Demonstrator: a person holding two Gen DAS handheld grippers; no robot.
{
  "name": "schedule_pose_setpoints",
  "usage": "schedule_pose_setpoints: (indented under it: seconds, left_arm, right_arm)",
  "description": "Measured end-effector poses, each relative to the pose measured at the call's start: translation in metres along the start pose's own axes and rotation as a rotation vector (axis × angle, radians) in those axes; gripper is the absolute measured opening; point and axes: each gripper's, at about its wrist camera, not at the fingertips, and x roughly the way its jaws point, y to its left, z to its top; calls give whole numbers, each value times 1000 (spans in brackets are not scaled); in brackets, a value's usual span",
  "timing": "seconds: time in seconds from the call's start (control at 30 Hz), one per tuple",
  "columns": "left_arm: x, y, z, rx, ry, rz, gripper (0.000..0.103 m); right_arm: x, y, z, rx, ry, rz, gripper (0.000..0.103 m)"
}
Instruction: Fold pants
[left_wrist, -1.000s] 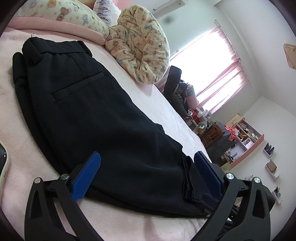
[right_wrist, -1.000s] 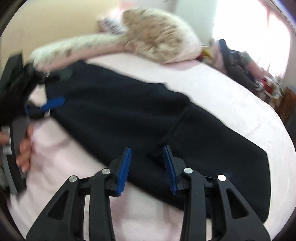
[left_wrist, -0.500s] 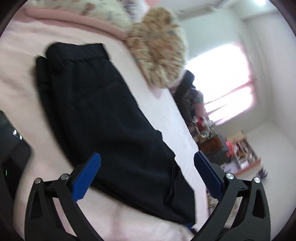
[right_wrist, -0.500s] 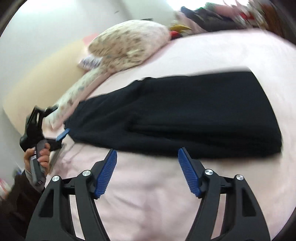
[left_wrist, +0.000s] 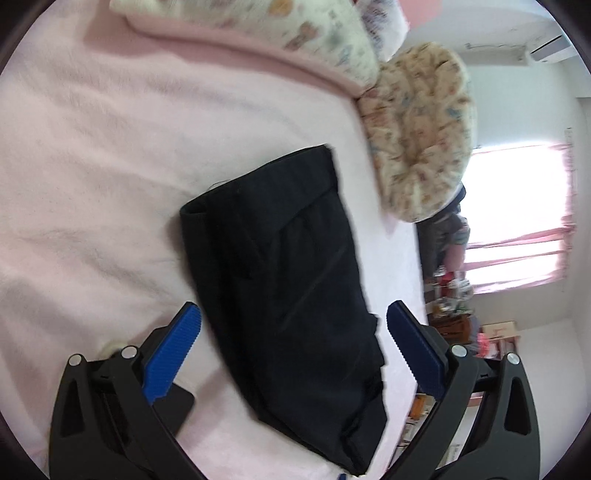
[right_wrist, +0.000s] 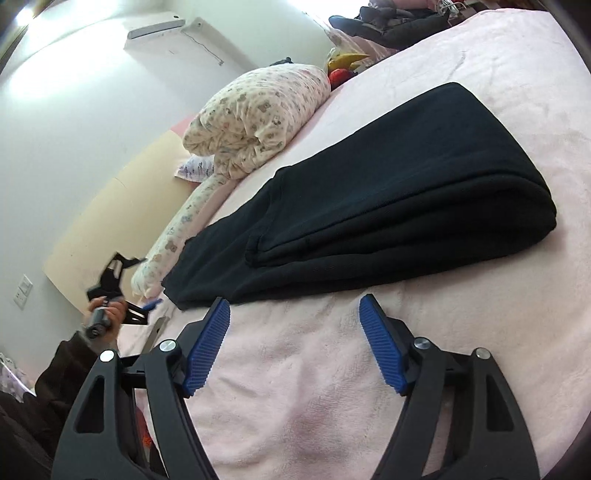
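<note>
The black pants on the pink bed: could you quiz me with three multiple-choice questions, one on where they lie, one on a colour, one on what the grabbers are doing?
1. Where do the black pants lie?
A. on the floor
B. on the pink blanket
C. on the patterned pillow

2. What colour are the pads on the grippers?
A. red
B. green
C. blue

3. What is the right gripper doing?
A. open, holding nothing
B. clamped on a pant leg
C. gripping a pillow

Answers:
1 B, the blanket surrounds the pants.
2 C, ribbed blue pads show in both views.
3 A, its jaws, just opened wider, stand over bare blanket; the left gripper is open too.
</note>
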Motion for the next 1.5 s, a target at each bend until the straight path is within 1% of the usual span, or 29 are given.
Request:
schedule_pose_setpoints:
  seconds: [0.07,0.1,0.17,0.27,0.43,0.53,0.57,0.6,0.63,0.67,0.73,0.8,0.87,0.9,0.97,1.0,1.1,1.17,1.27,1.33,1.4,1.43,1.5]
  left_arm:
    - [12,5,2,-6,31,5,100]
    - [16,3,2,8,27,12,100]
    - [17,0,2,41,24,-3,100]
    - [24,-3,3,57,29,-9,100]
    - [31,-8,2,85,25,23,101]
    - [27,-9,-5,132,16,-1,98]
    - [26,-8,-8,142,37,-17,93]
    - [27,-7,-11,145,73,-34,91]
    - [28,-7,-13,150,96,-33,86]
    - [29,-6,-14,154,106,-25,84]
    - [30,-6,-15,131,127,-16,85]
    - [33,-7,-15,94,134,-19,90]
    - [38,-10,-19,69,176,11,93]
    - [40,-12,-24,59,210,44,95]
    - [43,-10,-34,43,263,78,95]
    - [43,-11,-37,46,272,87,95]
    - [44,-16,-49,92,249,132,95]
    - [50,-20,-51,111,239,151,99]
    - [61,-28,-51,131,214,139,100]
    - [67,-32,-52,153,185,146,100]
    - [68,-35,-53,169,134,112,99]
    - [67,-37,-54,178,98,72,98]
    - [68,-34,-53,157,57,23,96]
  right_arm:
    - [-3,2,-3,-5,1,-3,75]
    - [-2,2,-3,-6,1,1,76]
    - [-2,2,-2,-3,0,7,76]
    - [-2,1,-3,0,0,14,77]
    - [-7,0,-7,1,0,17,77]
    - [-7,0,-8,2,-1,20,78]
    - [-7,0,-8,1,-1,21,78]
    - [-7,0,-8,1,0,24,78]
    - [-7,0,-7,1,0,25,79]
    - [-7,0,-8,0,1,27,79]
    - [-7,0,-7,-1,2,29,79]
    - [-7,0,-6,0,2,31,80]
    - [-7,0,-6,0,1,32,80]
    - [-7,0,-6,0,2,32,80]
    - [-7,0,-6,1,1,34,80]
    - [-7,0,-6,0,1,35,80]
    - [-8,0,-6,2,0,43,81]
    - [-9,-1,-5,3,0,46,81]
    - [-9,0,-5,3,0,46,81]
    - [-10,0,-5,3,0,48,81]
    - [-11,-1,-4,5,-1,54,81]
    - [-11,-1,-4,6,-2,60,81]
    - [-11,-2,-4,10,-2,66,81]
